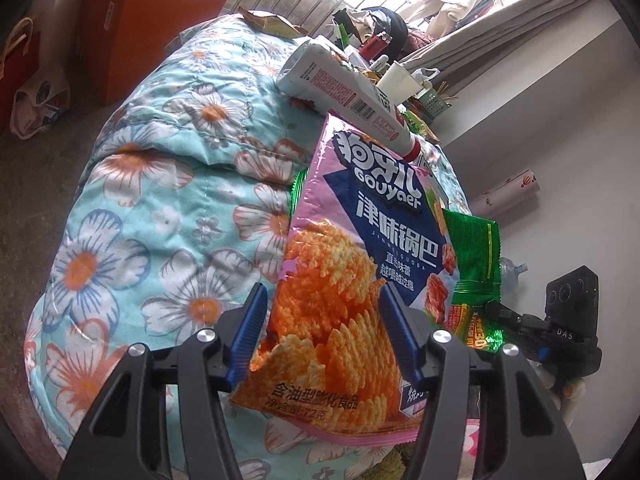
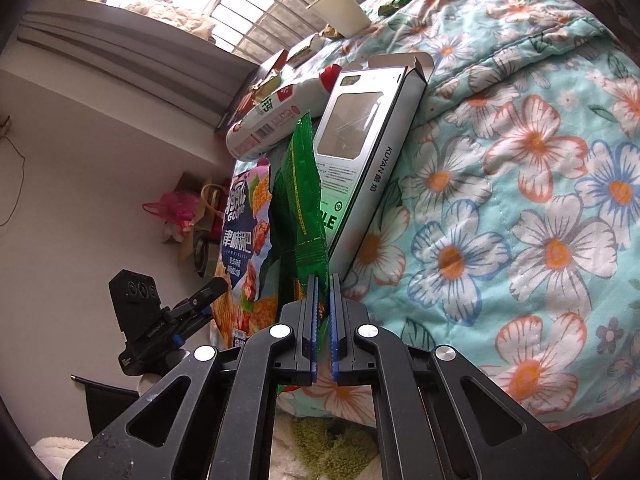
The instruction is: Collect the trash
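Observation:
A pink Gouyaer crisp bag (image 1: 352,240) lies on the floral quilt (image 1: 160,200) and also shows in the right wrist view (image 2: 240,240). My left gripper (image 1: 323,292) straddles its lower half. The left pad is at the bag's edge and the right pad is over its face, and the bag is not squeezed. Beside it is a green snack bag (image 2: 300,200), which my right gripper (image 2: 323,312) is shut on at its lower seam. The left wrist view shows that green bag (image 1: 476,264) to the right of the pink one.
Further up the quilt (image 2: 520,200) lie a white bottle (image 1: 340,84), a grey windowed box (image 2: 372,148), a paper cup (image 2: 340,8) and small wrappers. An orange box (image 1: 140,28) and a red bag (image 1: 20,64) stand on the floor. A green rug (image 2: 332,440) lies below.

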A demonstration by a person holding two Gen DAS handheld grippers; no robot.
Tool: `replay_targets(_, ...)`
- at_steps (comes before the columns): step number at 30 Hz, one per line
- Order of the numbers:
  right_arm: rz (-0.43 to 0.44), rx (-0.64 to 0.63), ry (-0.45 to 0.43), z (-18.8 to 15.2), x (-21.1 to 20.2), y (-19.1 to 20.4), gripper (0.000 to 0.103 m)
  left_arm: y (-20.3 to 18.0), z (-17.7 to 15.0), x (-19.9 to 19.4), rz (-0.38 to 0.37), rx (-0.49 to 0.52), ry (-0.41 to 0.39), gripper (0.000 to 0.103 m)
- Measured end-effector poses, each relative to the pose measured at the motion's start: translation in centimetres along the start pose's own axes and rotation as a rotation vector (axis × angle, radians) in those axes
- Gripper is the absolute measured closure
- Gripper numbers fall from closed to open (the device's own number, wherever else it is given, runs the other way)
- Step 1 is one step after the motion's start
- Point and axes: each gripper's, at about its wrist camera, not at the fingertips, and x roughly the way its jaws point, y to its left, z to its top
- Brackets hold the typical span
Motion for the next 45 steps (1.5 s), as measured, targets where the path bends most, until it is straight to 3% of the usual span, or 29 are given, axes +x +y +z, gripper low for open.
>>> replay_targets(2, 0.0, -0.01, -0.01, 0.0, -0.2, 0.4, 0.1, -0.2, -0.2, -0.5, 0.005, 0.029, -0.02, 0.062)
replay_targets(8, -0.008, -0.008, -0.048, 0.0, -1.6, 0.0, 0.1, -0.3, -0.4, -1.6, -0.02, 0.049, -0.067, 0.078)
replay_targets(17, -0.028, 0.046, -0.125, -0.1, -4.7, -2.7, 0.1, 1.3, -0.3, -2.6, -0.008, -0.001, -0.103, 0.081)
replay_targets(26, -0.053, 0.147, -0.233, -0.4, -9.5, -7.1, 0.1, 3.4, -0.1, -2.2, 0.064, -0.041, -0.1, 0.081)
replay_targets(29, -0.071, 0.2, -0.274, -0.9, -11.0, -8.9, 0.1, 3.4, -0.2, -2.0, 0.087, -0.039, -0.089, 0.073)
replay_targets(30, -0.083, 0.219, -0.288, -1.2, -11.4, -9.5, 0.1, 3.3, -0.2, -2.0, 0.106, -0.034, -0.086, 0.066)
replay_targets(32, -0.095, 0.271, -0.317, -1.7, -12.2, -11.0, 0.1, 3.4, -0.3, -2.3, 0.139, -0.039, -0.1, 0.042)
replay_targets(33, -0.095, 0.304, -0.336, -2.0, -12.6, -11.8, 0.1, 3.3, -0.1, -2.5, 0.149, -0.036, -0.11, 0.036)
replay_targets(38, -0.107, 0.451, -0.435, -3.3, -14.5, -15.1, 0.1, 2.5, 0.5, -4.9, 0.237, 0.021, -0.218, 0.026)
replay_targets(41, -0.11, 0.495, -0.477, -3.7, -14.9, -16.0, 0.1, 0.8, 1.3, -6.0, 0.187, 0.068, -0.261, 0.025)
replay_targets(45, -0.101, 0.52, -0.494, -4.0, -14.8, -16.3, 0.096, -4.1, 2.5, -4.6, 0.058, 0.186, -0.216, 0.016)
